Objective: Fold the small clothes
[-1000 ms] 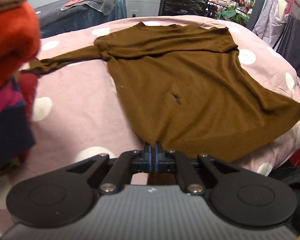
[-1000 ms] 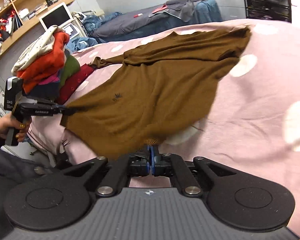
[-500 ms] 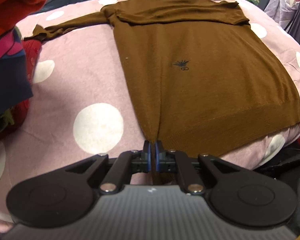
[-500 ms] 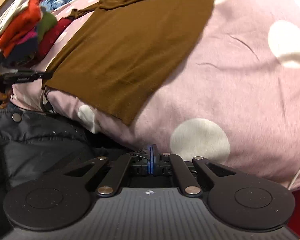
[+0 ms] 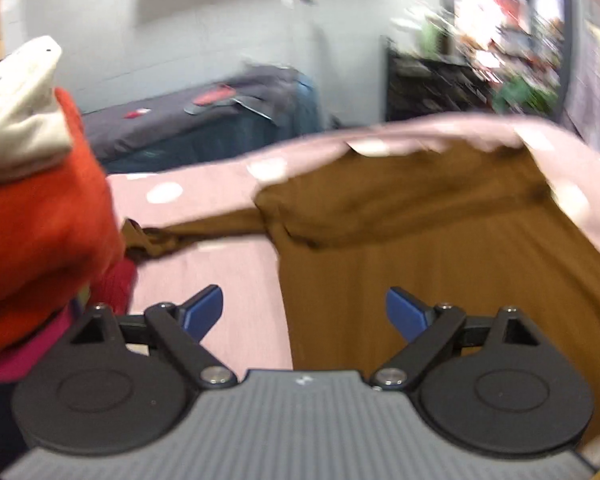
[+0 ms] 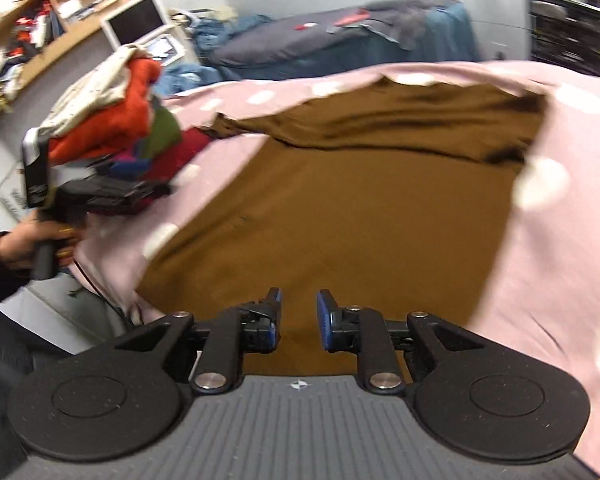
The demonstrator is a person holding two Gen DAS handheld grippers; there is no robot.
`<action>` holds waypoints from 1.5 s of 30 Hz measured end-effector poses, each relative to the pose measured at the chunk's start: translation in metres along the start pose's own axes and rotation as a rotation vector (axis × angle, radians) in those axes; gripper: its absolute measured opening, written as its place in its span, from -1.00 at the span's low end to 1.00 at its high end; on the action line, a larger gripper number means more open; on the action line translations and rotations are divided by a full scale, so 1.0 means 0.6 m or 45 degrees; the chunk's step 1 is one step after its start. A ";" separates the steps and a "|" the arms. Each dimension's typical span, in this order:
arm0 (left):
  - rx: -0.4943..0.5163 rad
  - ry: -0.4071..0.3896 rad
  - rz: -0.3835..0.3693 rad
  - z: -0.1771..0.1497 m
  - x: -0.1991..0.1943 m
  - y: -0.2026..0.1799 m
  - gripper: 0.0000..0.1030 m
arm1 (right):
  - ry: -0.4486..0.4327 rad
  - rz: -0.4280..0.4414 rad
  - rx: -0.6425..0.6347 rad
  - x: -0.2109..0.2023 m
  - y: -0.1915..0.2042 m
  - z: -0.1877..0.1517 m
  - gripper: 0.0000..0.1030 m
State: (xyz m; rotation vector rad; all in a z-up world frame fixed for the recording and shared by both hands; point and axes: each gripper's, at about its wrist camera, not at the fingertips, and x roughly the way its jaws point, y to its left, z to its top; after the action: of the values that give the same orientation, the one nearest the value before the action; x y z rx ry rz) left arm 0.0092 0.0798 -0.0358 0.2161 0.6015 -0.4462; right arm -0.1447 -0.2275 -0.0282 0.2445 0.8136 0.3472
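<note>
A brown sweater (image 6: 360,200) lies spread flat on the pink polka-dot cover (image 6: 560,240), hem toward me, one sleeve stretched out to the left (image 5: 204,232). It also shows in the left wrist view (image 5: 440,260). My left gripper (image 5: 304,312) is wide open and empty, over the sweater's left edge. It also shows from the side in the right wrist view (image 6: 148,192), near the clothes pile. My right gripper (image 6: 299,312) is open and empty, just above the sweater's hem. Both views are blurred.
A pile of folded clothes (image 6: 116,120), orange, white, green and red, sits at the left edge of the cover; it fills the left of the left wrist view (image 5: 36,220). A dark-covered bed (image 6: 340,40) and shelves (image 6: 40,20) stand behind.
Both grippers have let go of the sweater's hem and opened. The sweater now lies flat on the cover. Both grippers have lifted and tilted up.
</note>
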 end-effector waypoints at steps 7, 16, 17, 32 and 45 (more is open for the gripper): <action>-0.311 -0.047 0.193 0.063 0.181 0.039 0.24 | -0.026 0.045 0.063 0.072 0.000 0.049 -0.27; -0.870 0.056 0.554 0.101 0.348 0.215 0.17 | 0.022 0.041 0.186 0.092 -0.019 0.048 -0.20; -0.947 0.085 0.593 0.099 0.359 0.237 0.17 | 0.033 0.041 0.190 0.091 -0.020 0.045 -0.20; -0.939 0.229 0.753 0.110 0.432 0.316 -0.85 | 0.084 0.044 0.209 0.118 -0.041 0.049 -0.15; -0.548 -0.362 0.689 0.261 0.307 0.193 -0.86 | 0.005 -0.049 0.117 0.090 -0.038 0.067 -0.15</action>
State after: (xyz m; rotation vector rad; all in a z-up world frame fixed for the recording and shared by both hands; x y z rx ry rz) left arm 0.2759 0.0686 -0.0101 -0.0987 0.3267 0.1795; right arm -0.0755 -0.2304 -0.0452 0.3138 0.8378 0.2747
